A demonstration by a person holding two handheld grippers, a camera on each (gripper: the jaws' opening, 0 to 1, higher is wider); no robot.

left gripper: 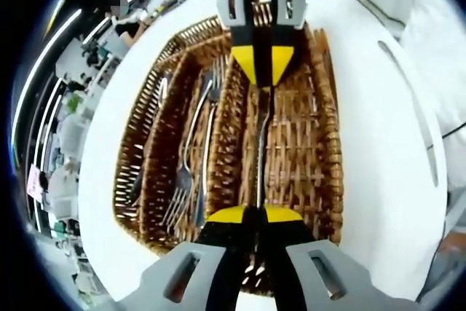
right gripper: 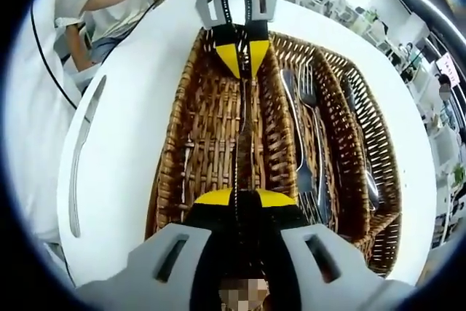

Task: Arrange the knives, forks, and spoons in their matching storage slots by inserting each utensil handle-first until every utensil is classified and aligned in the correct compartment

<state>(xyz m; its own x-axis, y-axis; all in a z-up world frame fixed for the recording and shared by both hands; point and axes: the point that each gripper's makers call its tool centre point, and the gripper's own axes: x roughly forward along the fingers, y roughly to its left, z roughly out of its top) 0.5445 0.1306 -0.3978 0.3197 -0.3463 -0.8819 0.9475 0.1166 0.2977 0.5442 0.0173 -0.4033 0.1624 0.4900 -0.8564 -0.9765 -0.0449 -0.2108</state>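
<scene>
Knife (left gripper: pixel 261 152) hangs stretched between both tongs, lengthwise over the empty wide compartment of the wicker tray (left gripper: pixel 325 143), which sits on the white table (left gripper: pixel 378 172). The left tongs (left gripper: pixel 253 218) are clenched on one end of it and the right tongs (left gripper: pixel 263 71) on the other; in the right gripper view the same knife (right gripper: pixel 243 136) runs from the right tongs (right gripper: pixel 245 198) up to the left tongs (right gripper: pixel 242 60).

Judging by the tray, sorting is well along: forks (left gripper: pixel 191 158) already lie in the middle slot and a spoon (left gripper: pixel 157 107) or more in the far narrow slot. This knife is not yet laid down, and another knife (right gripper: pixel 81 143) waits on the table beside the tray.

Which end of the held knife is the handle is hard to make out, since both ends are covered by the pads. The count of spoons is unclear in the shadowed slot.
</scene>
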